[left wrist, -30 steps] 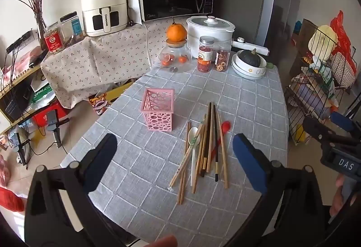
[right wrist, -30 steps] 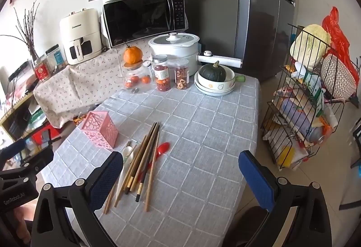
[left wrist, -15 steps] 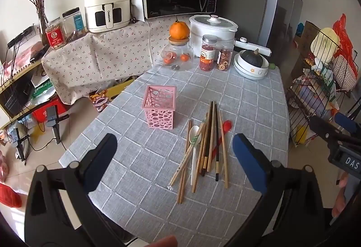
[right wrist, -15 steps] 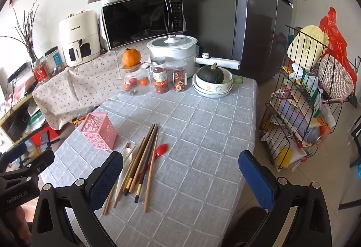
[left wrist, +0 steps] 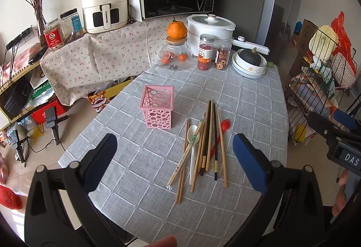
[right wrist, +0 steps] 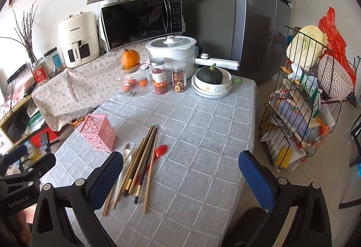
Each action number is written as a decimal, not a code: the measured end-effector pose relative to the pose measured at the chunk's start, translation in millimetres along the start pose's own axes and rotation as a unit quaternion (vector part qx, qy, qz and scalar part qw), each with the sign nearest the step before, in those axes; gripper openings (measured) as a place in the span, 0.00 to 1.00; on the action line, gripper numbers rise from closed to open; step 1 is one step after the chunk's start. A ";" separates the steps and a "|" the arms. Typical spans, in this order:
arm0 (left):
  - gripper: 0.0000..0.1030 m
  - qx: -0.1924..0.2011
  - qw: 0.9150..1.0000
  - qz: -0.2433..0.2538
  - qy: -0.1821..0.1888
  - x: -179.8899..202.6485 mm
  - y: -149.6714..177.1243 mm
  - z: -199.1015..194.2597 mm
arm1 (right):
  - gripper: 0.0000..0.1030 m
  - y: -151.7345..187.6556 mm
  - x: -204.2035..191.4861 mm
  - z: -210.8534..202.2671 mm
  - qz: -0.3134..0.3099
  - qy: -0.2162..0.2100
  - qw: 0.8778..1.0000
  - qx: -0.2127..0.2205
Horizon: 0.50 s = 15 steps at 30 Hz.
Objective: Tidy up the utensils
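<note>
Both claws are spread wide and hold nothing — the left gripper (left wrist: 173, 165) and the right gripper (right wrist: 180, 177) hang above the near edge of the table (left wrist: 252, 98). Just beyond them the chopsticks (left wrist: 208, 134) lie loose in a heap with a white spoon (left wrist: 193, 145) and a red spoon (left wrist: 222, 128). The pink utensil holder (left wrist: 158, 109) stands upright to their left — near the heap, not touching. At the far end are jars (left wrist: 205, 51) and a white pot (left wrist: 211, 28).
</note>
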<state>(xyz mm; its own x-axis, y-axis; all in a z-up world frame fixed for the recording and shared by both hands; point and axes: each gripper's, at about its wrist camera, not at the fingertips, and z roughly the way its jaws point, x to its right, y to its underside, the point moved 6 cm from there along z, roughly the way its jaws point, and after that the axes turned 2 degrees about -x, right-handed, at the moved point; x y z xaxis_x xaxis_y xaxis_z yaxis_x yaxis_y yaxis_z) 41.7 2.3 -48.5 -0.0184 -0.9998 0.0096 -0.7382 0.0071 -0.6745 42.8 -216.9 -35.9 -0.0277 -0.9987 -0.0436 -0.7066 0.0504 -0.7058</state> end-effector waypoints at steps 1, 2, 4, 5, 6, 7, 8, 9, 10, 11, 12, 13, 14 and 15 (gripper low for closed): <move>0.99 0.000 1.000 0.000 0.000 0.3 0.3 -0.1 | 1.00 -0.2 0.1 0.1 0.000 0.000 1.000 0.000; 0.99 0.001 1.000 0.000 0.000 0.5 0.2 -0.3 | 1.00 0.0 0.1 0.1 0.000 0.000 1.000 -0.001; 0.99 0.001 1.000 0.001 -0.001 0.8 0.1 -0.2 | 1.00 0.5 -0.1 1.3 0.001 -0.001 1.000 -0.002; 0.99 0.002 1.000 0.002 -0.002 1.3 0.1 -0.3 | 1.00 0.5 -0.3 1.4 0.001 0.000 1.000 -0.002; 0.99 0.001 1.000 0.001 -0.001 1.2 -0.1 -0.3 | 1.00 0.8 -0.4 1.3 0.000 0.000 1.000 -0.002; 0.99 0.002 1.000 0.001 -0.001 1.5 0.0 -0.3 | 1.00 0.4 0.1 1.4 0.001 0.000 1.000 -0.002; 0.99 0.001 1.000 0.002 -0.002 1.4 -0.4 -0.3 | 1.00 0.8 0.0 1.4 0.001 0.000 1.000 -0.002; 0.99 0.002 1.000 0.002 -0.002 1.6 -0.4 -0.4 | 1.00 1.1 -0.4 1.7 0.001 -0.001 1.000 -0.003; 0.99 0.002 1.000 0.002 -0.002 1.2 -0.8 -0.4 | 1.00 1.0 -0.5 2.1 0.000 -0.001 1.000 -0.004; 0.99 0.002 1.000 0.002 -0.003 1.7 -0.8 -0.7 | 1.00 1.3 -0.7 2.2 0.000 -0.001 1.000 -0.004; 0.99 0.003 1.000 0.002 -0.003 1.9 -1.2 -0.9 | 1.00 1.5 -1.1 2.2 -0.001 0.000 1.000 -0.004; 0.99 0.003 1.000 0.001 -0.003 1.9 -1.8 -1.1 | 1.00 1.0 -0.6 2.3 0.000 -0.001 1.000 -0.004; 0.99 0.004 1.000 0.001 -0.002 2.0 -2.1 -1.1 | 1.00 1.1 -0.7 2.4 0.000 -0.001 1.000 -0.004; 0.99 0.004 1.000 0.001 -0.002 2.0 -2.3 -1.7 | 1.00 1.0 -0.9 2.3 0.000 -0.001 1.000 -0.004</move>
<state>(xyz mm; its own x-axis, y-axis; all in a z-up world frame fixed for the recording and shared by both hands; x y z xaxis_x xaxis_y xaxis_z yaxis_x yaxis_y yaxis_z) 42.1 0.4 -45.6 -0.0166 -0.9999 0.0046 -0.7331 0.0091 -0.6801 43.8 -215.9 -38.2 -0.0273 -0.9986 -0.0451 -0.7126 0.0511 -0.6997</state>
